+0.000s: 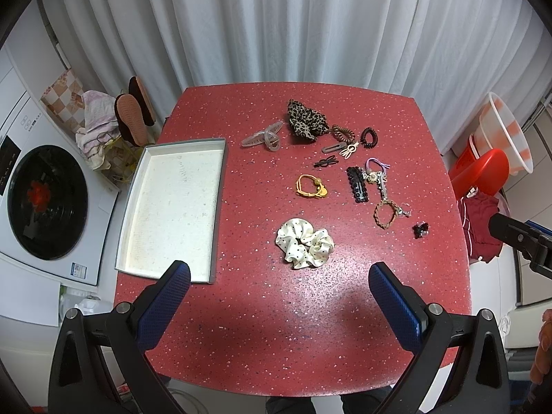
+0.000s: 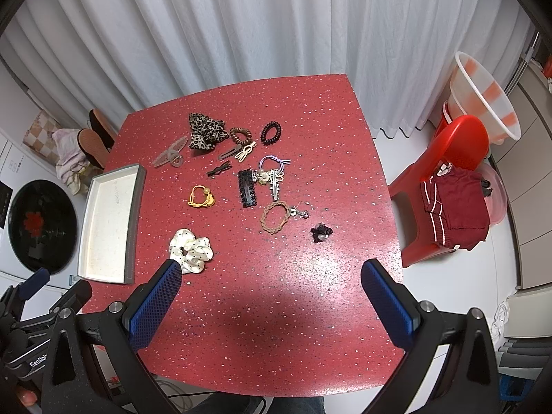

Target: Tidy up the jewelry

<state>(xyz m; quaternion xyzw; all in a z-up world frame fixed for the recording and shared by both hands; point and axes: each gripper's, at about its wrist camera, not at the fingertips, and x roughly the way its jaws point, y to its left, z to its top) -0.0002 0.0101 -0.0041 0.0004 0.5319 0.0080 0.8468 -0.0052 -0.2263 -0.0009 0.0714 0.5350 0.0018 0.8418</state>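
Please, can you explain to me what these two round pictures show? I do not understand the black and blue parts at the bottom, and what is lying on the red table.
No robot is here: a person holds one hand-held gripper in each hand, and each carries a wide-angle camera looking forward along its two blue-padded fingers. One picture comes from the left hand-held gripper, the other from the right hand-held gripper. Both are open and hold nothing.

On the red table lie hair accessories: a white dotted scrunchie, a leopard scrunchie, an orange hair tie, a black clip, a braided brown band and several smaller pieces. The empty grey tray at the left is probably where they should go.
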